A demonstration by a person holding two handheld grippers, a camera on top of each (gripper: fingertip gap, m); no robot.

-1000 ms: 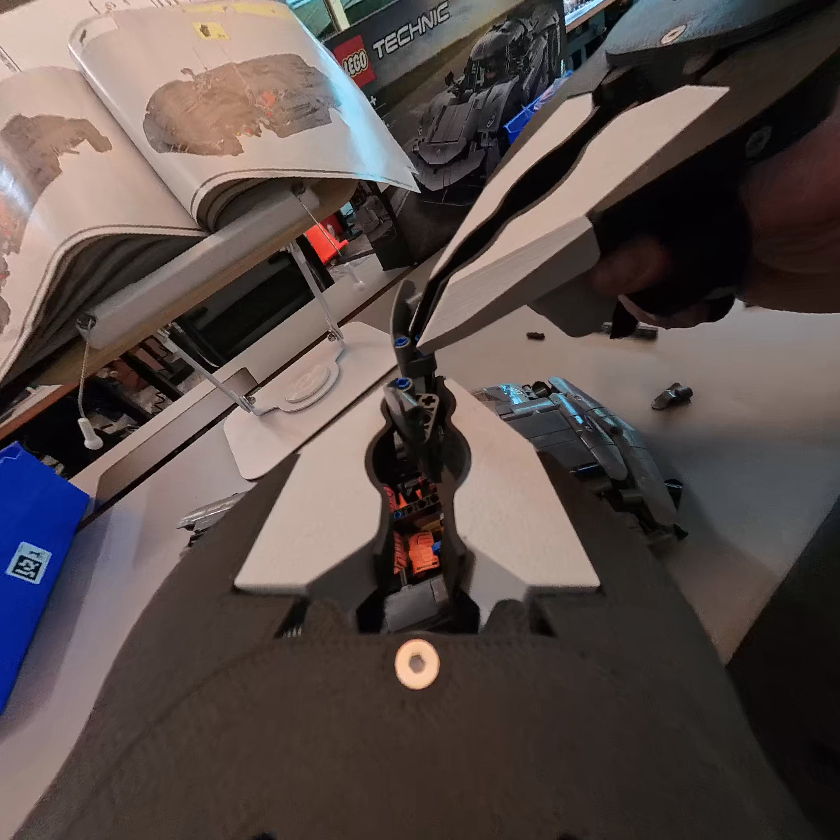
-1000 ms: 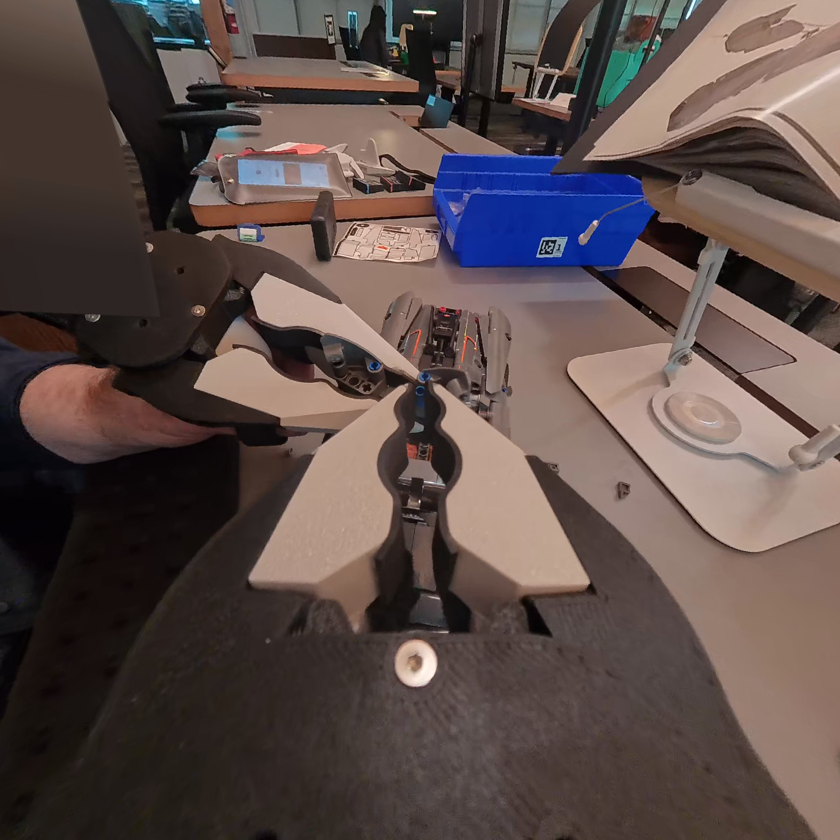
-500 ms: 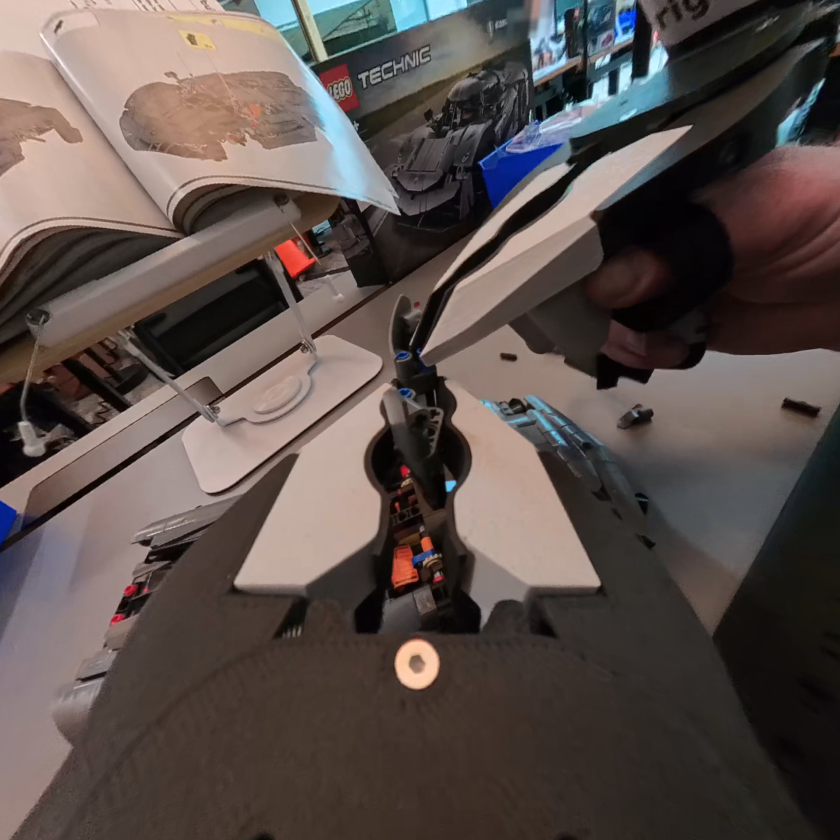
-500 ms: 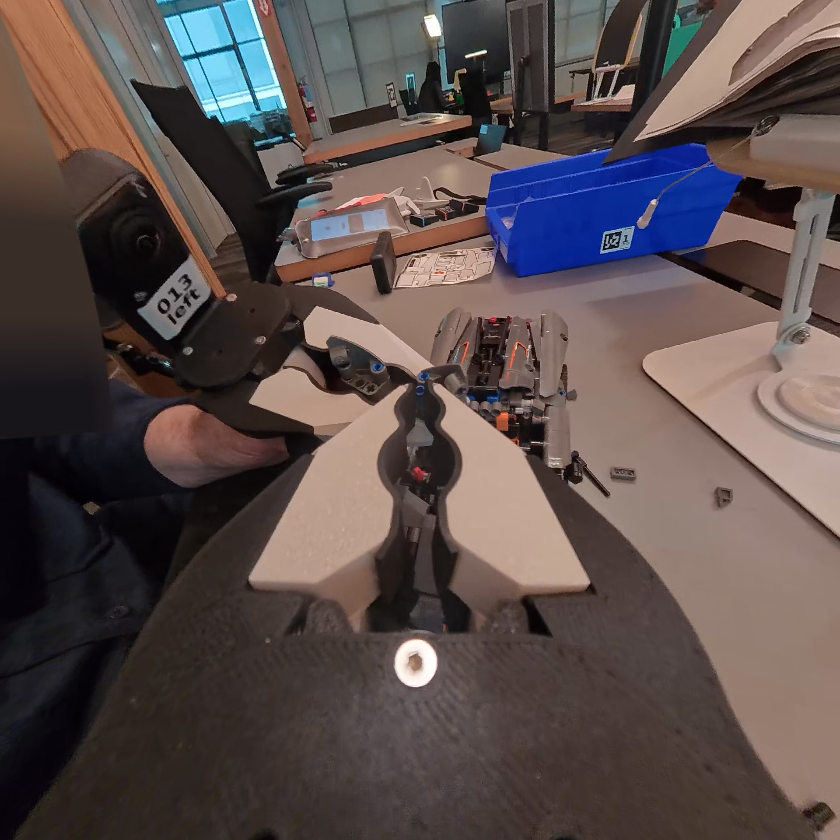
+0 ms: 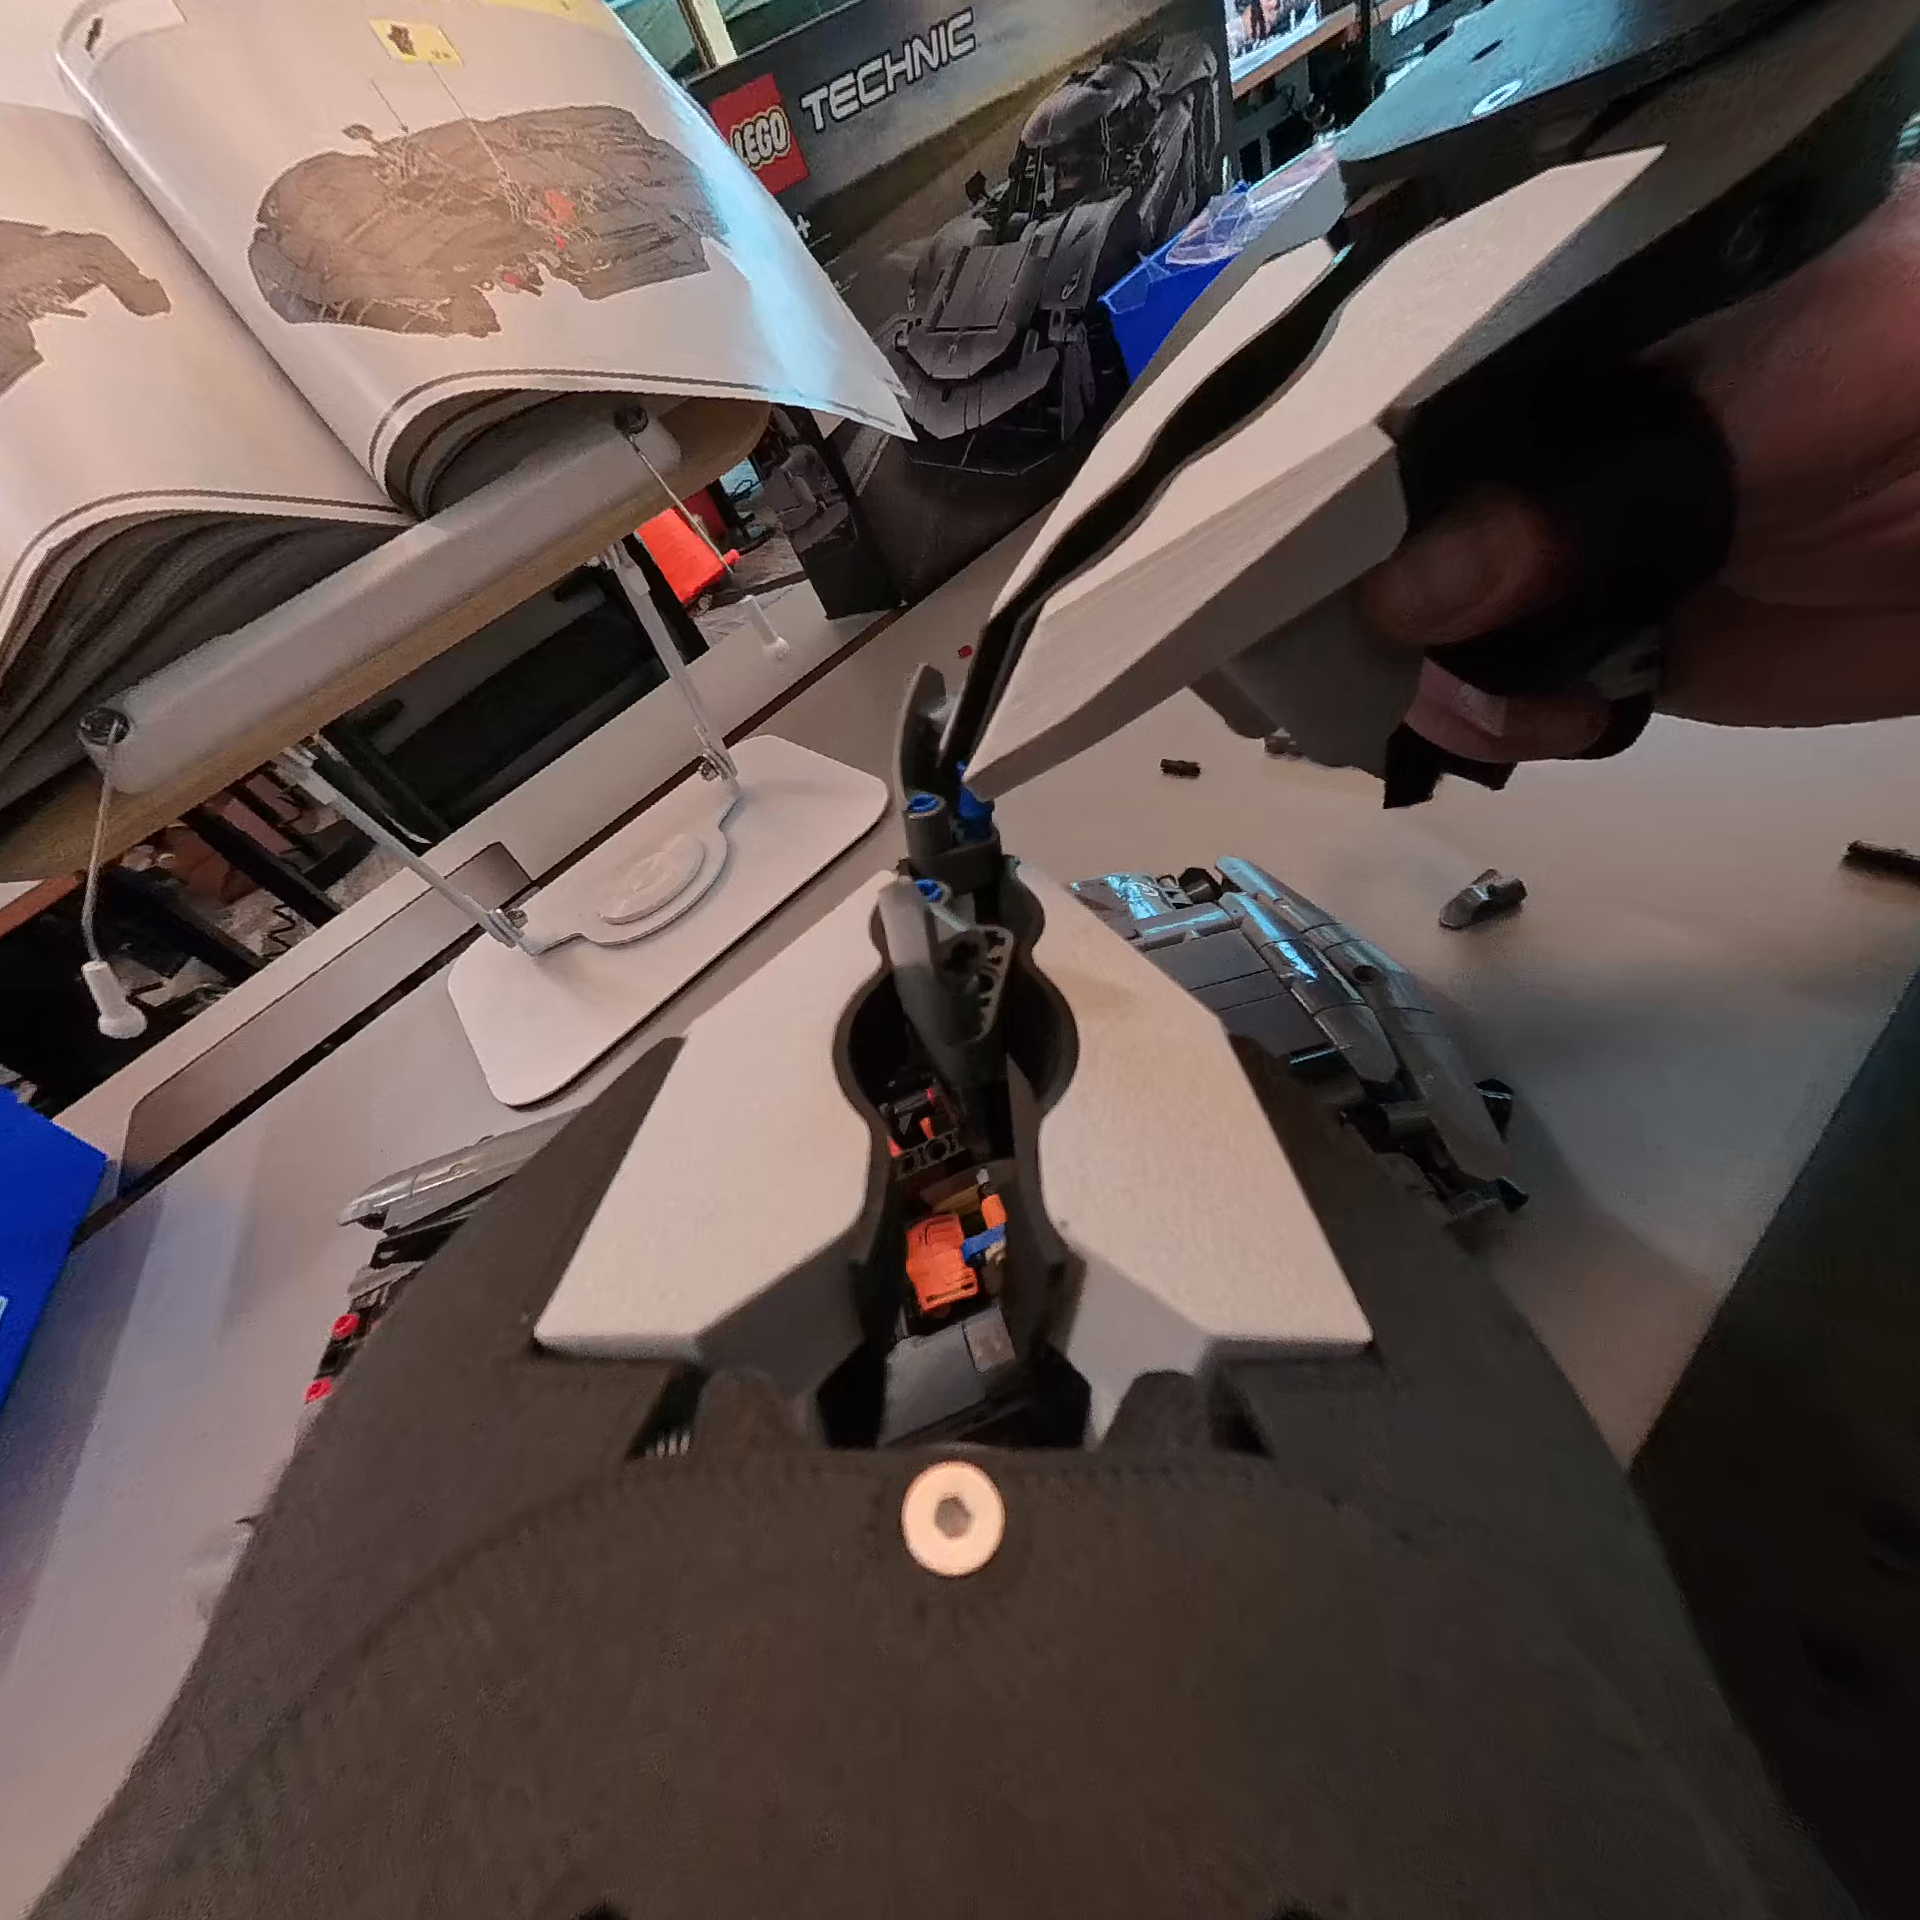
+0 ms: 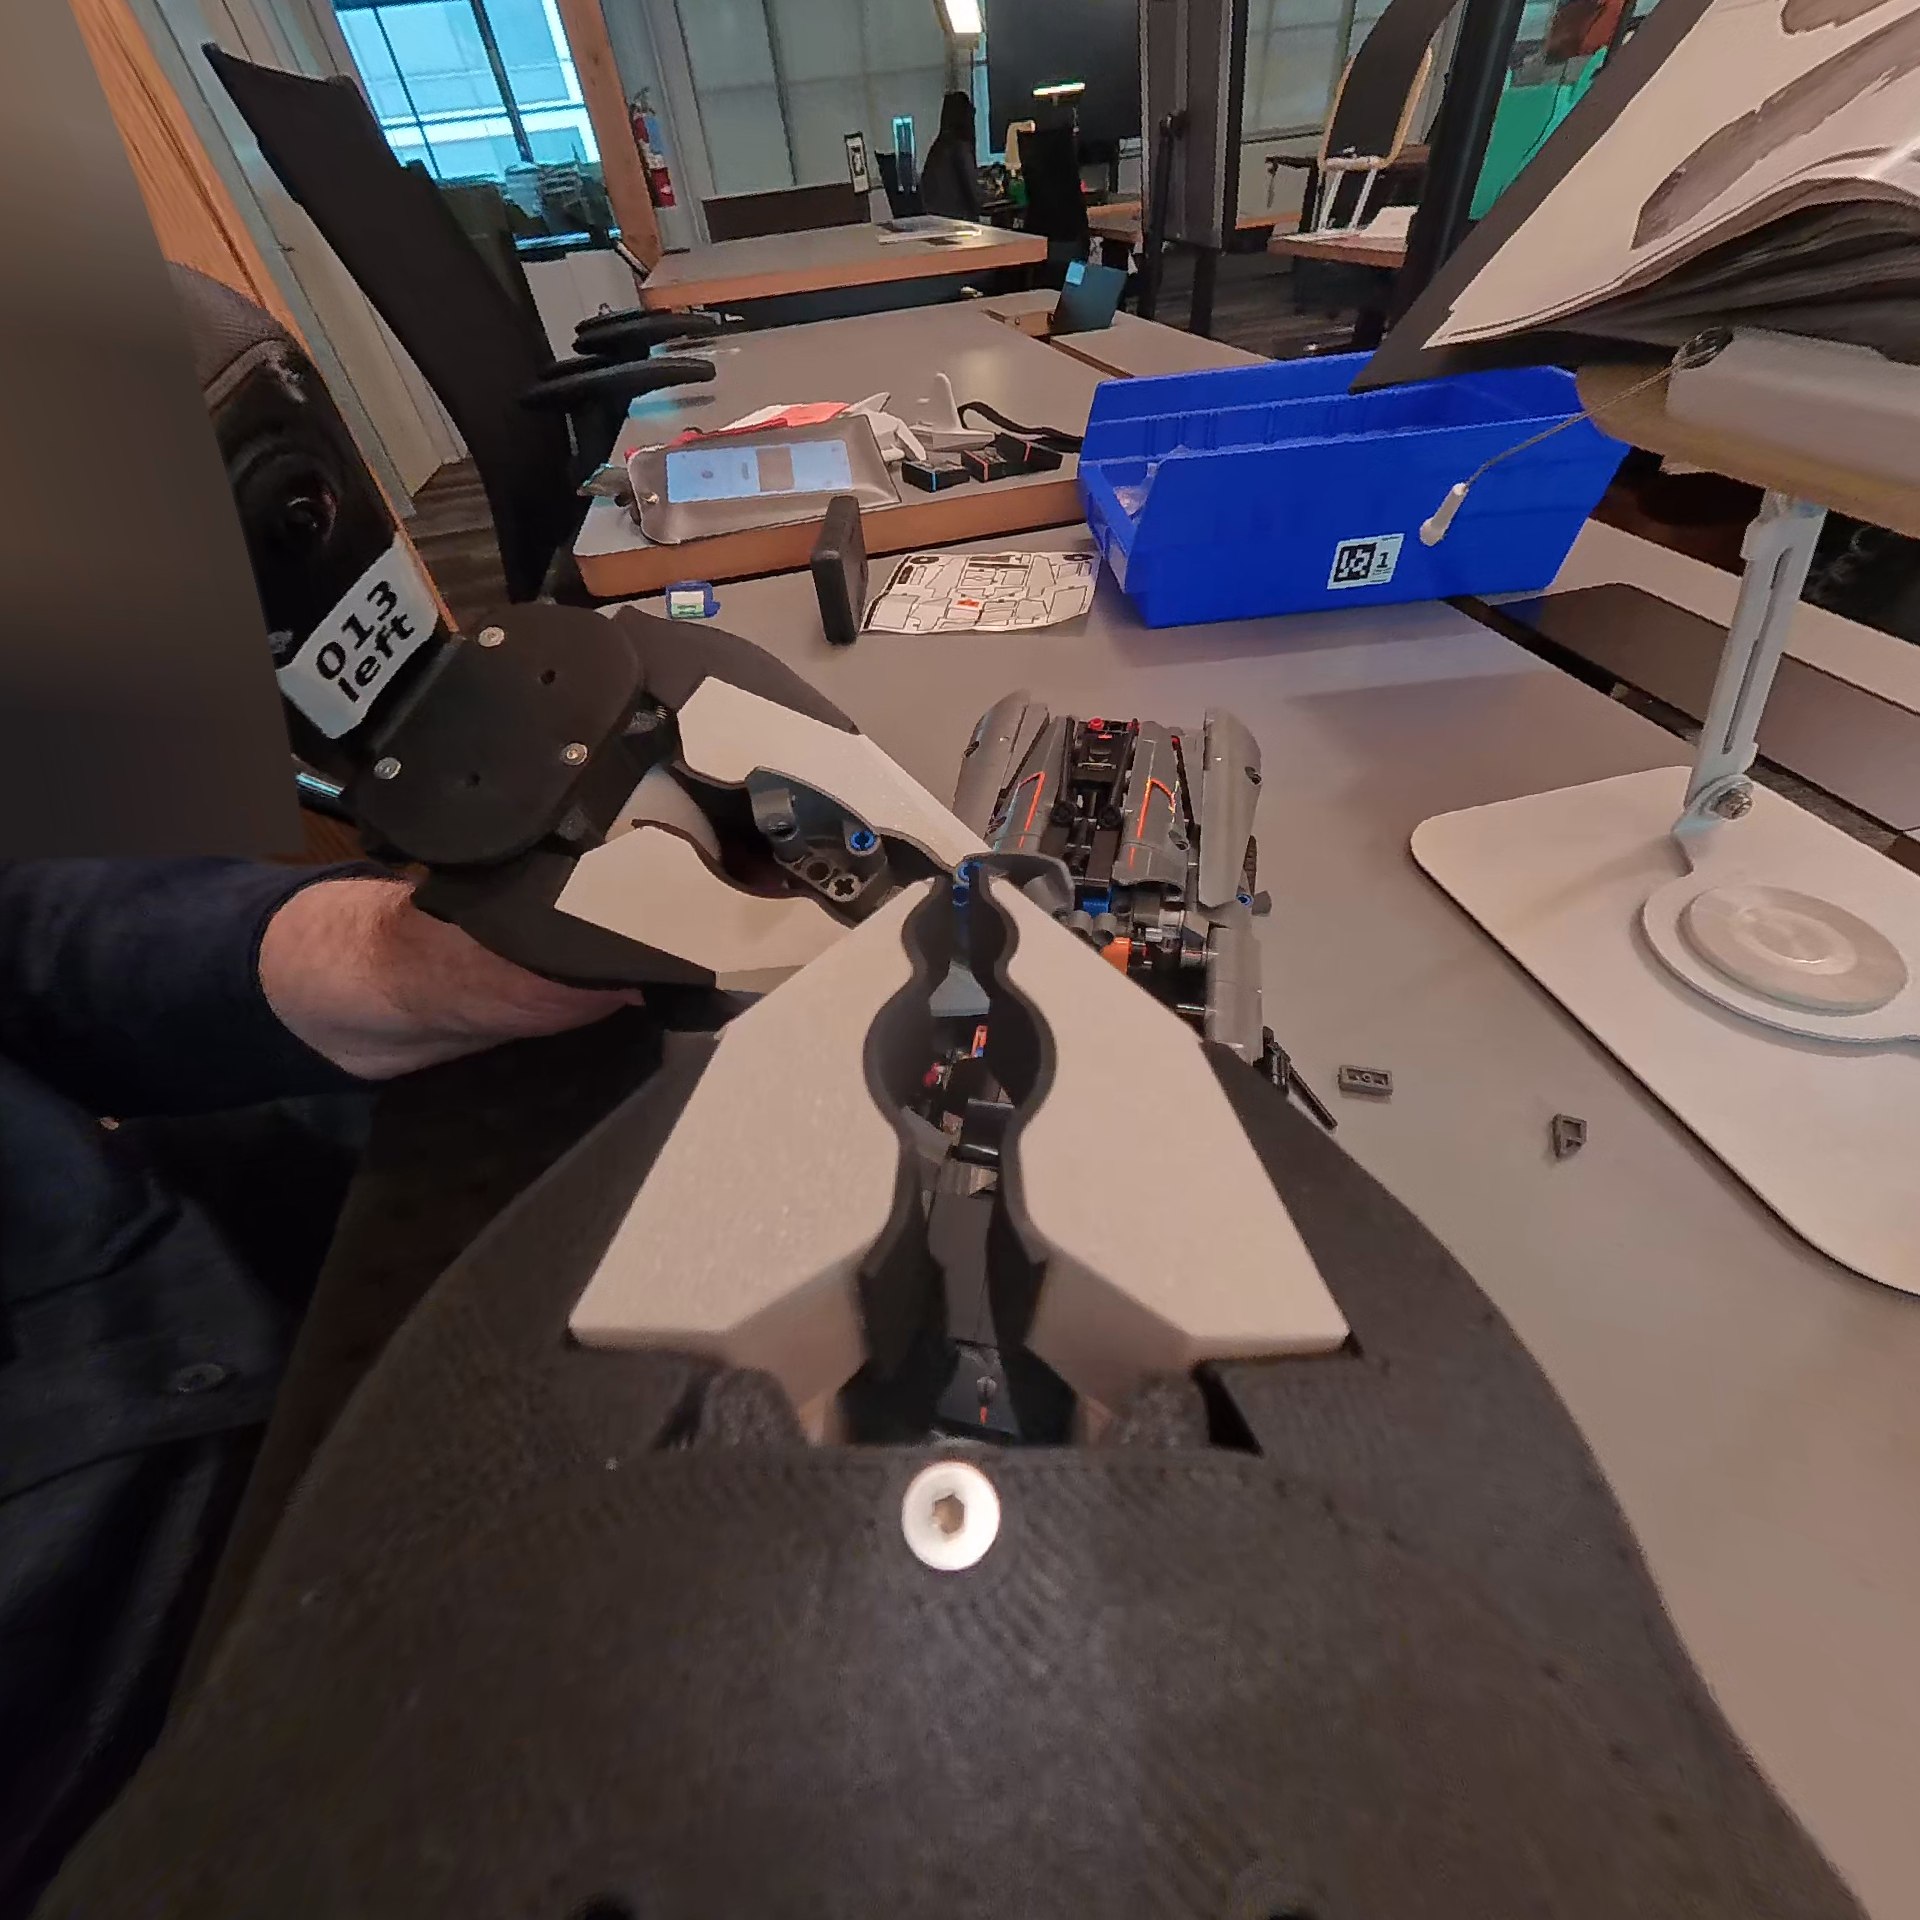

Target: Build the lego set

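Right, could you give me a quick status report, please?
Left gripper shut on dark grey sub-assembly. Right gripper shut on blue pin, at its tip. Car model on table, nothing blocking.

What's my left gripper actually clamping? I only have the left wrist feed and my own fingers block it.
Observer: The right wrist view shows it side-on. The left gripper is shut on a dark grey Technic piece with a cross-shaped axle hole on its near face.
Operator: OK. Anything on the desk behind my camera I should know about?
Observer: A sticker sheet lies flat on the table, just left of the blue bin and well beyond the model car.
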